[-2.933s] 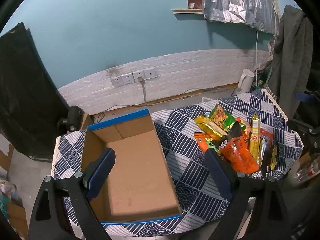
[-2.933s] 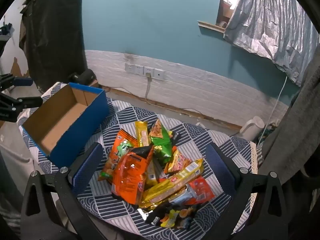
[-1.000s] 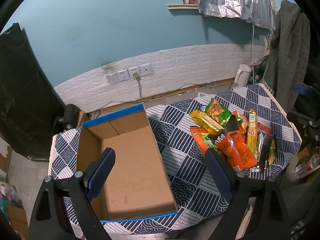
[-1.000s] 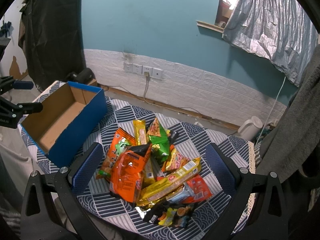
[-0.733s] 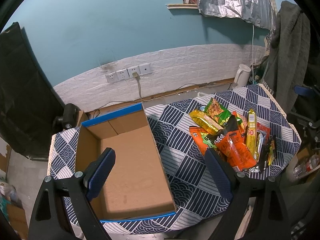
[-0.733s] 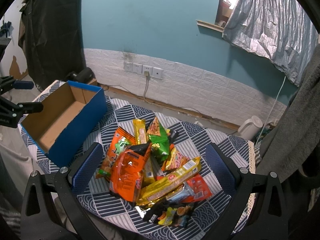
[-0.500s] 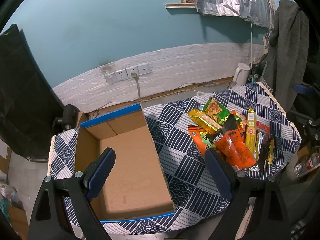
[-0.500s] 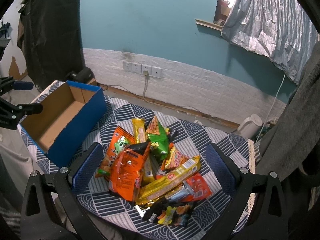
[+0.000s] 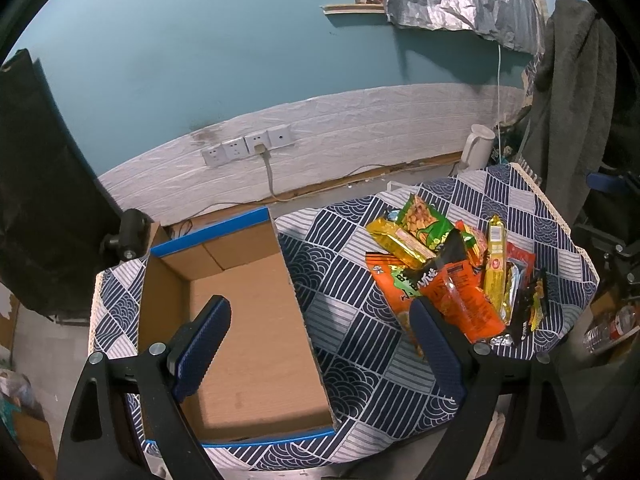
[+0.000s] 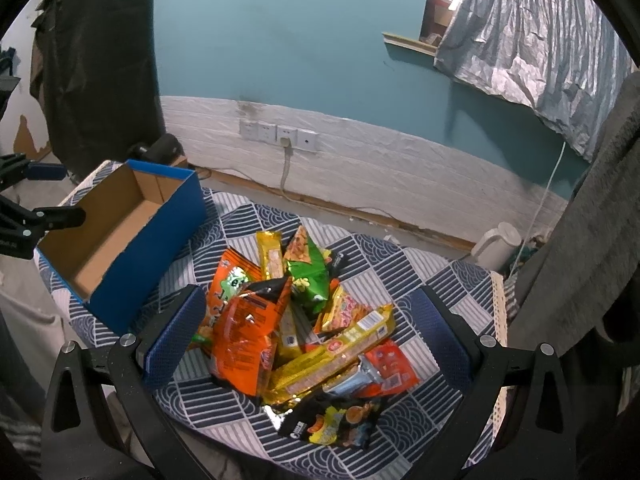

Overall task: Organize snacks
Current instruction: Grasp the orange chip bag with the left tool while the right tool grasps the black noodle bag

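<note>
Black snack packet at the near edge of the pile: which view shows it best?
The right wrist view: the black snack packet lies flat, its printed face towards the camera. In the left wrist view it sits far right, narrow and partly hidden by neighbouring packets.

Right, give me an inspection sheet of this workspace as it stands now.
Surface: table under a navy and white patterned cloth.
Job's things: open cardboard box with blue outside, nothing in it; snack pile loose on the cloth beside it, packets overlapping, an orange bag on top, a black packet nearest the table edge.
Clutter: nothing seen on the cloth besides box and snacks.
Grippers: left hand-held gripper open over the box side; right hand-held gripper open above the pile; neither holds anything.
Cables: one cord plugged into the wall sockets, running down to the floor.
Surroundings: teal wall, white kettle on the floor, grey garment hanging at right.
</note>
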A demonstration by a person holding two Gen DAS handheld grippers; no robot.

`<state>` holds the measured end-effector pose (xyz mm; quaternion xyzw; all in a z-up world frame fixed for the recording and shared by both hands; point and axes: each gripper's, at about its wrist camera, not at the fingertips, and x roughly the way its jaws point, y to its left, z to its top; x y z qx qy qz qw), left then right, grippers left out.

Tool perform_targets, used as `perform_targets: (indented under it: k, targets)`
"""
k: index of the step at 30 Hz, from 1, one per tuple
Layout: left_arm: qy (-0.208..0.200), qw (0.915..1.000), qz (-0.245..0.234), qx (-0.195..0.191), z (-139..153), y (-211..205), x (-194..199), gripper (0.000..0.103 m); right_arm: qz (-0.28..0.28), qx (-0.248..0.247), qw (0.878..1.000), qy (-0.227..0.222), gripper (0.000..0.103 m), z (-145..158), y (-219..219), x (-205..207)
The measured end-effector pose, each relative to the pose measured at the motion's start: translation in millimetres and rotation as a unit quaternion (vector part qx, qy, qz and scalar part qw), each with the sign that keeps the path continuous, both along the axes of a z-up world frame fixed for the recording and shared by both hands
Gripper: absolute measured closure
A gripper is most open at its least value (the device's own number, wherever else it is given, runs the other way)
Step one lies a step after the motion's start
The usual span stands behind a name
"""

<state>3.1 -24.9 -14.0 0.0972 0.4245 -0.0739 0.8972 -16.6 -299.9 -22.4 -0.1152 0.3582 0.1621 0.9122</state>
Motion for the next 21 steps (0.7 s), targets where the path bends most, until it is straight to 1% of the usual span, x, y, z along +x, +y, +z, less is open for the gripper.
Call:
perform_targets:
  k: [8, 11, 15, 18, 21]
  targets:
    - [0.031, 0.9993, -0.022, 0.004, -24, -21, 5, 0.011, -0.033, 0.004, 0.999, 0.024, 0.003, -17, -22, 9]
    - [0.046, 0.9983, -0.035, 0.011, -35, -36, 7, 0.011, -0.050, 0.010, 0.997, 0.054, 0.003, -33, -34, 12]
    - [0.063, 0.9967, -0.049, 0.011, -49, -55, 9, 0.011, -0.075, 0.026, 0.992, 0.094, 0.003, -57, -51, 16]
    - [0.077, 0.9948, -0.064, 0.019, -62, -72, 11, 0.011, -0.087, 0.027, 0.989, 0.119, 0.003, -74, -59, 16]
    - [0.097, 0.9924, -0.073, 0.017, -74, -83, 13, 0.011, -0.094, 0.025, 0.985, 0.142, 0.003, -90, -65, 15]
